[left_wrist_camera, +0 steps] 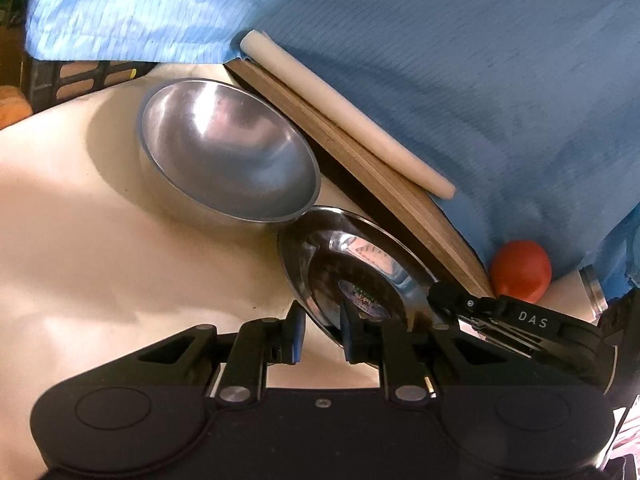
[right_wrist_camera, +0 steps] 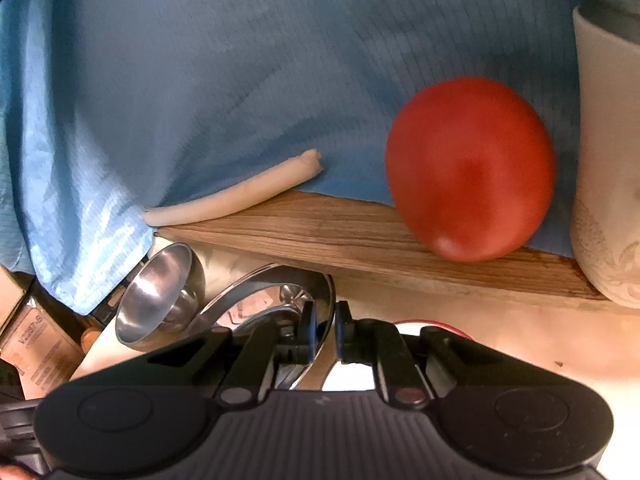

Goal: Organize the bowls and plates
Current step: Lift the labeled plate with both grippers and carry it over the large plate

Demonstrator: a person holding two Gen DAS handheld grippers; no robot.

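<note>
Both tongs pinch the steel plate's (left_wrist_camera: 360,268) rim: left tongs (left_wrist_camera: 322,334) nearly closed on its near edge, right tongs (right_wrist_camera: 323,332) fully closed opposite. It sits tilted on the worktop (left_wrist_camera: 100,240), touching the bowl (left_wrist_camera: 228,148). Lift both sides evenly, keeping it level.

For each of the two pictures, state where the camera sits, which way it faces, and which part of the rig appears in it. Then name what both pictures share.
Left wrist: on the left gripper, looking forward and down at the steel plate it pinches; steel bowl beyond; right gripper enters at right.
Right wrist: on the right gripper, facing the wooden board and tomato, clamping the plate's rim.
Shared: plate, bowl, board, tomato, blue cloth.
</note>
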